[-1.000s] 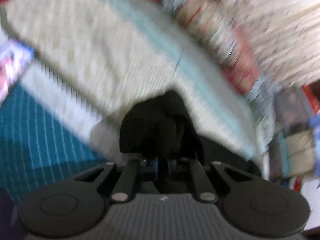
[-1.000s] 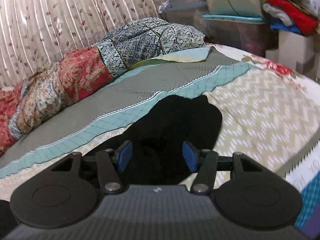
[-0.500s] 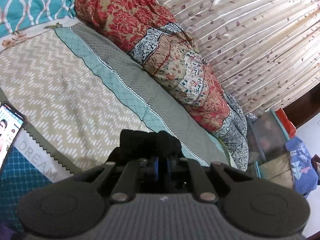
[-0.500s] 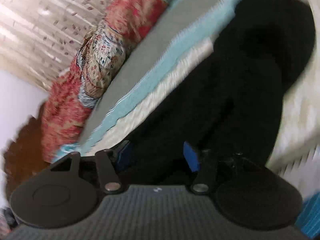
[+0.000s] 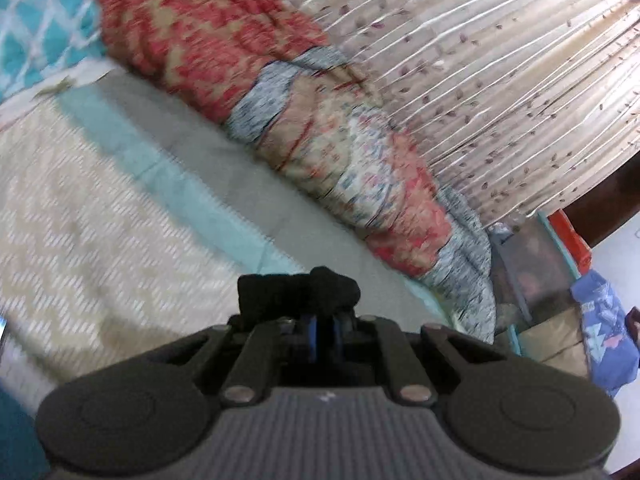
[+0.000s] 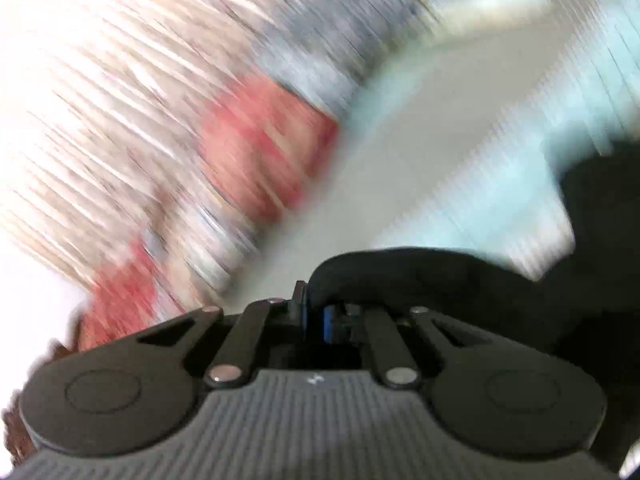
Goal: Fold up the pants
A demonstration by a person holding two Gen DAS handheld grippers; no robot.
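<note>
The pants are black cloth. In the left wrist view my left gripper point(image 5: 323, 334) is shut on a bunched edge of the pants point(image 5: 296, 290), held above the bed. In the right wrist view, which is badly blurred, my right gripper point(image 6: 317, 318) is shut on a fold of the pants point(image 6: 400, 276); the rest of the black cloth hangs and spreads to the right point(image 6: 600, 248). Most of the garment is hidden below the grippers.
The bedspread has a beige zigzag area point(image 5: 80, 232), a teal band point(image 5: 192, 200) and a grey strip point(image 5: 280, 208). A red and blue patterned quilt point(image 5: 320, 120) lies along the curtain point(image 5: 500, 60). Storage boxes and bags point(image 5: 560, 280) stand at the right.
My right gripper has shut on the pants and swung fast, blurring its view. My left gripper keeps its hold and has shifted slightly over the bed.
</note>
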